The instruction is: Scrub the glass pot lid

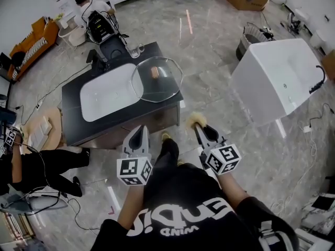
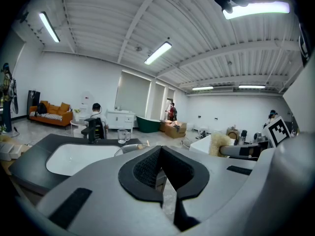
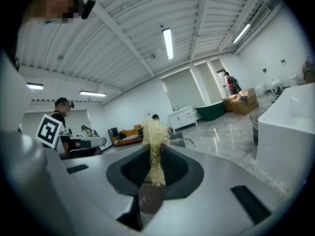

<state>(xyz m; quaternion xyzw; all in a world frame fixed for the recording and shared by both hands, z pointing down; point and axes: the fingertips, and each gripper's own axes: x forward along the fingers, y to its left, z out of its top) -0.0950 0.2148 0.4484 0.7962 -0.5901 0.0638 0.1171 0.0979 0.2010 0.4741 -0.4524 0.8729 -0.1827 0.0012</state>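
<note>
The glass pot lid point(image 1: 162, 85) lies flat on the right end of a black counter point(image 1: 73, 122), its rim reaching over the white sink basin point(image 1: 104, 95); its brown knob point(image 1: 154, 72) points up. My left gripper point(image 1: 140, 128) hangs in front of the counter, short of the lid, shut with nothing between its jaws point(image 2: 160, 151). To its right, my right gripper point(image 1: 199, 126) is shut on a straw-coloured fibre scrubber point(image 1: 197, 119), whose tuft point(image 3: 155, 131) sticks out past the fingertips. The lid's edge point(image 2: 129, 149) shows just beyond the left jaws.
A glass mug point(image 1: 137, 50) stands at the counter's far edge, with a black chair point(image 1: 111, 47) behind. A white bathtub point(image 1: 280, 77) stands to the right. A person point(image 1: 36, 169) crouches at the left near floor cables. Grey marble floor lies between me and the counter.
</note>
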